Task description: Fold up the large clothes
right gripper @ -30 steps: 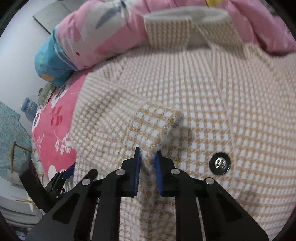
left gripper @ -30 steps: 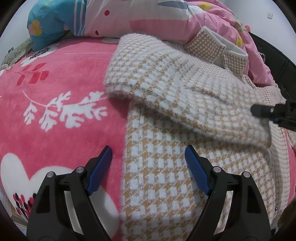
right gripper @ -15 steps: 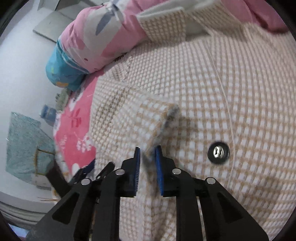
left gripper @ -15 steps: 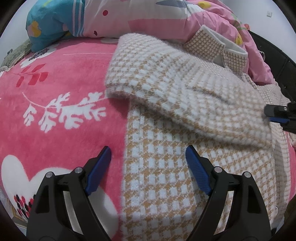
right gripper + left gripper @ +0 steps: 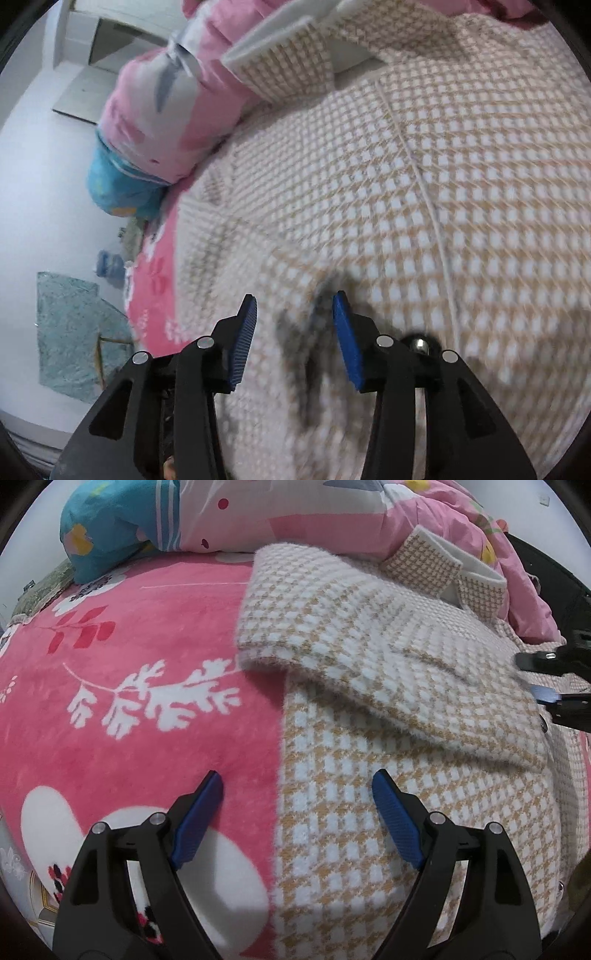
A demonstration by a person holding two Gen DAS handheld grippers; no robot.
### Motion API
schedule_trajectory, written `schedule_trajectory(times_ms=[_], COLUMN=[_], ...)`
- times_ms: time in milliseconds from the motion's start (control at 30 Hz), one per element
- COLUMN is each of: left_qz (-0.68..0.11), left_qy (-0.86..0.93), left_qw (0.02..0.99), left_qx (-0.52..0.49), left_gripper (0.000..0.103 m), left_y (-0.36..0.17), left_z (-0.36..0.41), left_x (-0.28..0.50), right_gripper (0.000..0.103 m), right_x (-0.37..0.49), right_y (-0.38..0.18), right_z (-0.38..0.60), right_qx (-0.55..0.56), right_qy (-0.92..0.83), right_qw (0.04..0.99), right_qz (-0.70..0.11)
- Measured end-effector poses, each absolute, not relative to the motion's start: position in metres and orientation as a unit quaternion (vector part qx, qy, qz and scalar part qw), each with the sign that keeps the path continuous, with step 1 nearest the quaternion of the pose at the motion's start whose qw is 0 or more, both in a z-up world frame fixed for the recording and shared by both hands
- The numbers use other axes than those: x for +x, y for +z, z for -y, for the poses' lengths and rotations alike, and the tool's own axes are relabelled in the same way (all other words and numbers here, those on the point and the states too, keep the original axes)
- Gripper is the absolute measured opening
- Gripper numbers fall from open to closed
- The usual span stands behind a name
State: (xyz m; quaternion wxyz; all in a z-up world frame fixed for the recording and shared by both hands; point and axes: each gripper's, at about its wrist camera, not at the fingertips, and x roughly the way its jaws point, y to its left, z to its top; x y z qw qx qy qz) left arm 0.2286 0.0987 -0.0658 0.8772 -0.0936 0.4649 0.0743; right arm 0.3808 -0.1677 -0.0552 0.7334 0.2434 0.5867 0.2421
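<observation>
A beige-and-white houndstooth jacket (image 5: 406, 812) lies on the pink blanket (image 5: 129, 720), collar (image 5: 424, 561) at the far end. One sleeve (image 5: 369, 657) is folded across its body. My left gripper (image 5: 295, 779) is open and straddles the jacket's left edge, one pad over the blanket, one over the cloth. My right gripper (image 5: 294, 299) is opening over the sleeve's cuff end (image 5: 295, 332), which lies blurred between the jaws with the pads apart from it. A dark button (image 5: 419, 341) shows just right of it. The right gripper (image 5: 528, 677) also shows at the far right of the left wrist view.
A pink patterned quilt (image 5: 295, 513) and a blue pillow (image 5: 103, 542) are heaped beyond the collar. A dark piece of furniture (image 5: 554, 583) stands at the right. In the right wrist view the bed edge drops to a pale floor with a teal mat (image 5: 66, 332).
My right gripper's jaws have parted and let go of the sleeve cuff, which now lies flat on the jacket. That gripper rolled and drew to the right. The left gripper stayed put.
</observation>
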Motion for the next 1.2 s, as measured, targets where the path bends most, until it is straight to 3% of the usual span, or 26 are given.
schedule_trajectory(times_ms=[167, 400, 533, 667, 867, 1033, 1167, 1200], left_qz=[-0.462, -0.457, -0.457, -0.463, -0.466, -0.456, -0.46, -0.468], left_qy=[0.07, 0.082, 0.101, 0.097, 0.097, 0.106, 0.114, 0.114], left_qw=[0.879, 0.881, 0.879, 0.875, 0.874, 0.881, 0.88, 0.876], left_qx=[-0.092, -0.088, -0.096, -0.104, -0.094, -0.07, -0.038, -0.032], left_gripper=[0.08, 0.08, 0.08, 0.08, 0.079, 0.076, 0.073, 0.068], left_y=[-0.063, -0.052, -0.05, -0.054, -0.056, -0.046, -0.045, -0.048], left_z=[-0.1, -0.109, -0.122, -0.126, -0.121, -0.117, -0.111, -0.11], left_x=[0.229, 0.231, 0.23, 0.229, 0.229, 0.242, 0.269, 0.275], right_gripper=[0.015, 0.013, 0.013, 0.013, 0.017, 0.035, 0.035, 0.026], right_x=[0.365, 0.385, 0.41, 0.447, 0.466, 0.451, 0.442, 0.443], right_y=[-0.025, 0.076, 0.103, 0.071, -0.026, -0.044, -0.047, -0.043], right_z=[0.157, 0.179, 0.208, 0.246, 0.293, 0.307, 0.295, 0.288], right_qx=[0.187, 0.163, 0.16, 0.162, 0.224, 0.229, 0.168, 0.143], right_qy=[0.261, 0.268, 0.23, 0.155, 0.102, 0.127, 0.137, 0.124], right_qw=[0.769, 0.836, 0.859, 0.865, 0.814, 0.803, 0.808, 0.816], right_qz=[-0.553, -0.452, -0.428, -0.45, -0.526, -0.535, -0.547, -0.546])
